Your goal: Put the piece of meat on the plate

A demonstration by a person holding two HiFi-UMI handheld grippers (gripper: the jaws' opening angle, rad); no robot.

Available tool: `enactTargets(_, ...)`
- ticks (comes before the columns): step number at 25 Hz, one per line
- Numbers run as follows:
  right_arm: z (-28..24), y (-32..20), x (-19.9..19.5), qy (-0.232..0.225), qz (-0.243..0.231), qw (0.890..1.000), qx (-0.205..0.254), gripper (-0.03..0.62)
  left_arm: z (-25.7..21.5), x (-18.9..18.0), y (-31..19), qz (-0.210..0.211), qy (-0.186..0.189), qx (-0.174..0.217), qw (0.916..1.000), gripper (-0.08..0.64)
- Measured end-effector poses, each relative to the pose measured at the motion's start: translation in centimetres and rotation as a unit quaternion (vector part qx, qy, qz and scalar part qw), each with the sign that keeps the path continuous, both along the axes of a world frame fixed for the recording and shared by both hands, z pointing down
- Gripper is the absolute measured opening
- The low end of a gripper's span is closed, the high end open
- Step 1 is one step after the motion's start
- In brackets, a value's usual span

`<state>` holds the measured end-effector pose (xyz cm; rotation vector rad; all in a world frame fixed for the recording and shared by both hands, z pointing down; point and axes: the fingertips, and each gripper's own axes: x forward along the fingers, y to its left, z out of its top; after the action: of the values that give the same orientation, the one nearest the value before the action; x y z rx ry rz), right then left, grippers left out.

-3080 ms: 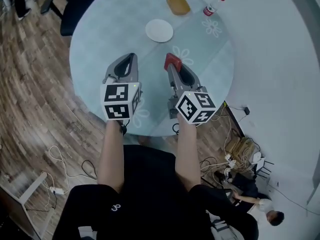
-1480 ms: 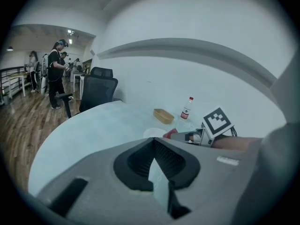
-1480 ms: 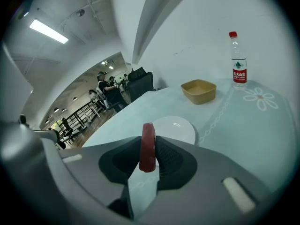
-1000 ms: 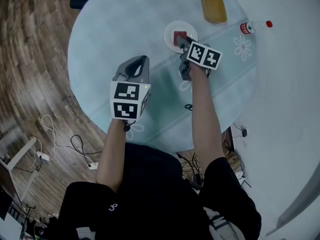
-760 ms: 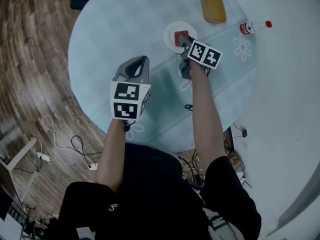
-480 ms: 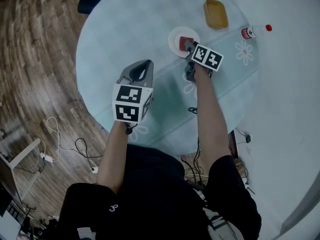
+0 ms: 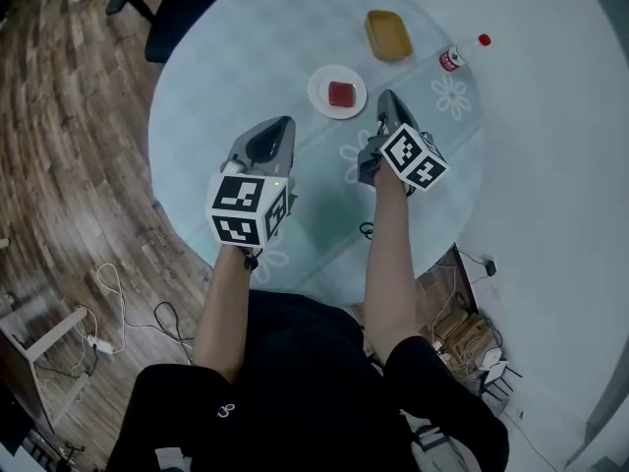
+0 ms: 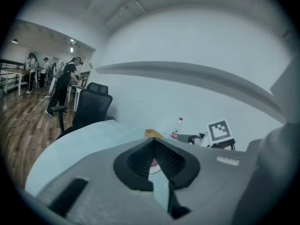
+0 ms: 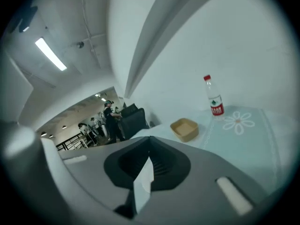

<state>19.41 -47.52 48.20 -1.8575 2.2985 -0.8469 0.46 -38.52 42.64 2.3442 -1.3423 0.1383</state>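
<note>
The red piece of meat (image 7: 341, 93) lies on the small white plate (image 7: 322, 103) at the far middle of the round table (image 7: 226, 67). My right gripper (image 7: 385, 95) hangs just right of the plate, apart from it, jaws shut and empty; in the right gripper view its jaws (image 9: 149, 138) meet at the tip. My left gripper (image 7: 285, 123) hovers nearer me, left of the plate, also shut with nothing in it. In the left gripper view (image 8: 153, 140) a sliver of plate and meat (image 8: 152, 163) shows through the gap below the tip.
A yellow dish (image 7: 389, 34) and a water bottle (image 7: 462, 53) with a red cap stand at the table's far right; both also show as the dish (image 9: 184, 128) and the bottle (image 9: 214, 97). A black office chair (image 8: 91, 104) stands beyond the table. People stand far off.
The right gripper opened over the plate, left the meat there, drew back toward me and to the right while rising, and shut. The left gripper rose a little.
</note>
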Motion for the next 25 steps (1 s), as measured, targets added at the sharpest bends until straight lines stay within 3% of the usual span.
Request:
enactTargets(3,-5.8,4.0,-0.9,0.054,-0.036,0.995,0.076,0.006,-3.6,1.4,1.3,0.013,0.045,0.046,0.9978,-0.008)
enactTargets(6,-10.4,7.9,-2.0,0.103,-0.050,0.985,0.126,0.006,-6.4,2.3,2.7,0.020,0.058,0.084,0.9946,-0.006)
enactTargets(9,-13.3,11.5,-3.1,0.141,-0.054,0.977,0.151,0.006,-8.3,2.3,3.9,0.011,0.042,0.113,0.9927,-0.008)
enactTargets(14,-13.8,15.4,-4.7,0.226,-0.065,0.962,0.141,0.006,-9.3,2.6,5.0,-0.005,-0.013,0.135,0.9908,-0.008)
enactTargets(25,-16.9,18.3,-3.8,0.208,-0.025,0.963,0.167,0.008,-11.2,2.7,7.0,0.004,-0.046,0.161,0.9859,-0.007)
